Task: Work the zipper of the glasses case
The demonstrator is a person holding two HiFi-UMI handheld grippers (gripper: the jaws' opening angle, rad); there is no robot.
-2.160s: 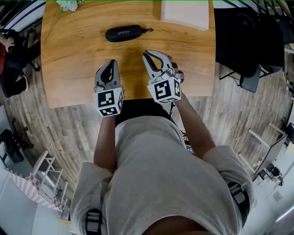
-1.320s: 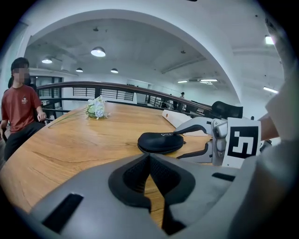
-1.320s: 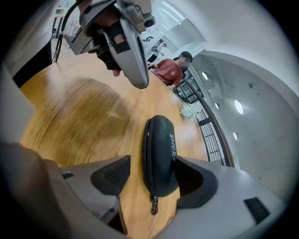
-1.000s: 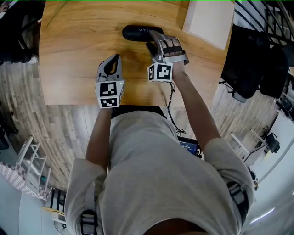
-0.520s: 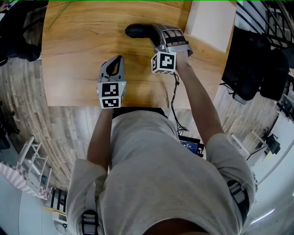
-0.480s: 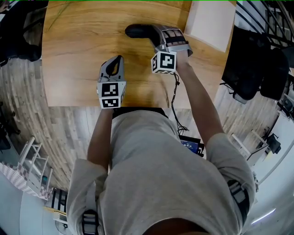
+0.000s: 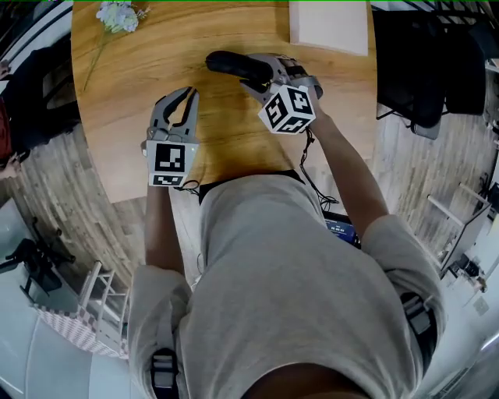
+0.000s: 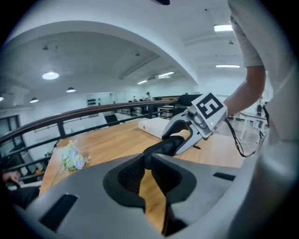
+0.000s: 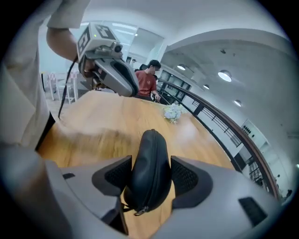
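The black zipped glasses case (image 7: 232,65) is off the wooden table (image 7: 117,101), held by one end in my right gripper (image 7: 261,76). In the right gripper view the case (image 9: 149,158) stands between both ribbed pads, seam up, its zipper pull (image 9: 140,211) hanging at the near end. The right jaws have just been closing, and they press on the case. My left gripper (image 7: 189,95) hovers to the left of the case, shut and empty. The left gripper view shows its closed tips (image 8: 145,161), with the case (image 8: 164,145) just beyond them.
A white box (image 7: 327,23) lies at the table's far right and a small bunch of flowers (image 7: 117,14) at the far left. Black chairs (image 7: 425,62) stand right of the table. A person in red (image 9: 148,81) sits beyond it.
My right gripper has closed on the case and raised it off the table. Both grippers have risen and rolled, and the left one has swung out to the left.
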